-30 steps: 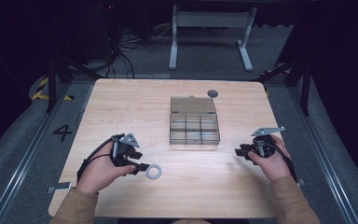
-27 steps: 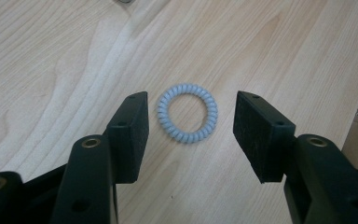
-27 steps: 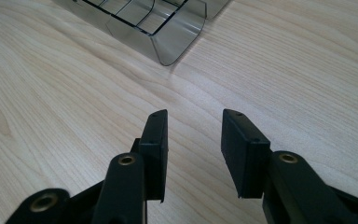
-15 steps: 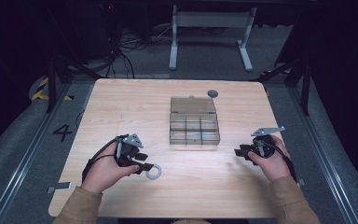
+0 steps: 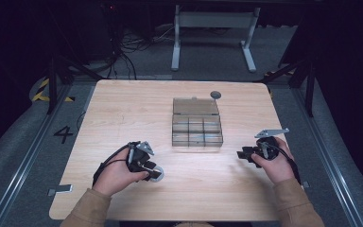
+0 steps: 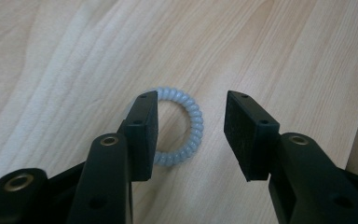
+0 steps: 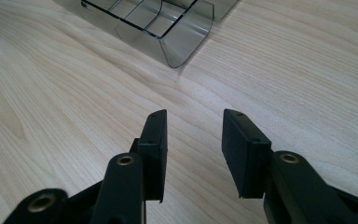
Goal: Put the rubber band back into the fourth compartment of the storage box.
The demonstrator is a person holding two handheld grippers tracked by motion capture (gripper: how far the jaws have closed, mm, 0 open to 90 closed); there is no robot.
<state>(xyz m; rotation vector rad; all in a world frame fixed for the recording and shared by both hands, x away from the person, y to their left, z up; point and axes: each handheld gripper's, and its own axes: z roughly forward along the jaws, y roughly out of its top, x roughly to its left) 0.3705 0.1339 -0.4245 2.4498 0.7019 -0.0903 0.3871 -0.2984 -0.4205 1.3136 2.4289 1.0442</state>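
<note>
Closing on the pale coiled hair tie (image 6: 179,126) is the step in hand: the left gripper (image 6: 191,133) hangs over it near the front-left part of the table (image 5: 123,118), and its jaws have just been narrowing. They are not yet gripping. One pad stands over the tie's left side, the other stands clear to the right of it, so one side of the ring lies between the pads without being pressed. In the high view the tie (image 5: 158,174) lies flat just at the tip of the left gripper (image 5: 150,169), well short of the clear compartment box (image 5: 196,125) at the table's middle. To do this well, I would lower the pads until they nearly meet the wood, keep one inside the ring and one outside, and pinch the coil squarely so the springy loop does not roll away. The right gripper (image 7: 193,149) rests by the table's right edge, jaws apart and empty.
</note>
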